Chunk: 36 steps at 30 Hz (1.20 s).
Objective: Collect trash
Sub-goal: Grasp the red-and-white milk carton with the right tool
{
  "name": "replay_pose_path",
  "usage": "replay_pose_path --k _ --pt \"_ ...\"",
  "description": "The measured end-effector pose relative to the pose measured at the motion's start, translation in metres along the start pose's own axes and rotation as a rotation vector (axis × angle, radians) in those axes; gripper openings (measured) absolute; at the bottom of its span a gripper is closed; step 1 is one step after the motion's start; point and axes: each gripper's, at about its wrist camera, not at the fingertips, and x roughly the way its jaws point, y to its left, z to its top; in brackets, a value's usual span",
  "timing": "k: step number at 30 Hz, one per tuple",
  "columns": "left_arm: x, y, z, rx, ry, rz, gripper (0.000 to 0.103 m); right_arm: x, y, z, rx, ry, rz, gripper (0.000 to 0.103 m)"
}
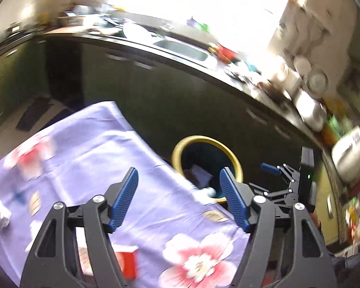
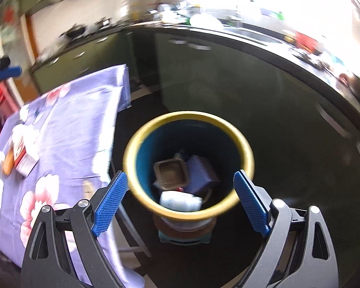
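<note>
A blue bin with a yellow rim (image 2: 242,144) stands on a small stool beside the table. It holds a brown tray (image 2: 170,172), a purple box (image 2: 201,172) and a white bottle (image 2: 180,201). My right gripper (image 2: 180,200) is open and empty right above the bin's mouth. My left gripper (image 1: 178,196) is open and empty over the table's right edge, with the bin (image 1: 180,148) just beyond it. A red box (image 1: 129,261) lies on the flowered purple cloth (image 1: 96,144) under the left gripper. The right gripper also shows in the left wrist view (image 1: 271,169).
More items lie on the cloth: a red and white box (image 2: 24,158), a small tan packet (image 1: 214,216) and a white carton (image 1: 0,208). Dark green kitchen cabinets (image 1: 180,91) with a cluttered counter and sink (image 1: 182,48) run behind. Both views are motion-blurred.
</note>
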Motion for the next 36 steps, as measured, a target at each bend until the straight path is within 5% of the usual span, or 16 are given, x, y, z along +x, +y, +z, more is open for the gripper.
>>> replay_pose_path --k 11,19,29,36 --pt "-0.118 0.127 -0.100 -0.252 -0.174 0.174 0.084 0.028 0.163 0.021 -0.388 0.052 0.296 0.089" --pt "-0.130 0.180 -0.146 -0.294 -0.217 0.271 0.090 0.056 0.261 0.019 -0.591 0.072 0.454 0.089" --pt "-0.129 0.211 -0.167 -0.375 -0.250 0.284 0.090 0.088 0.303 0.021 -0.664 0.120 0.517 0.089" --pt "-0.129 0.202 -0.166 -0.343 -0.246 0.275 0.093 0.101 0.318 0.023 -0.692 0.158 0.498 0.075"
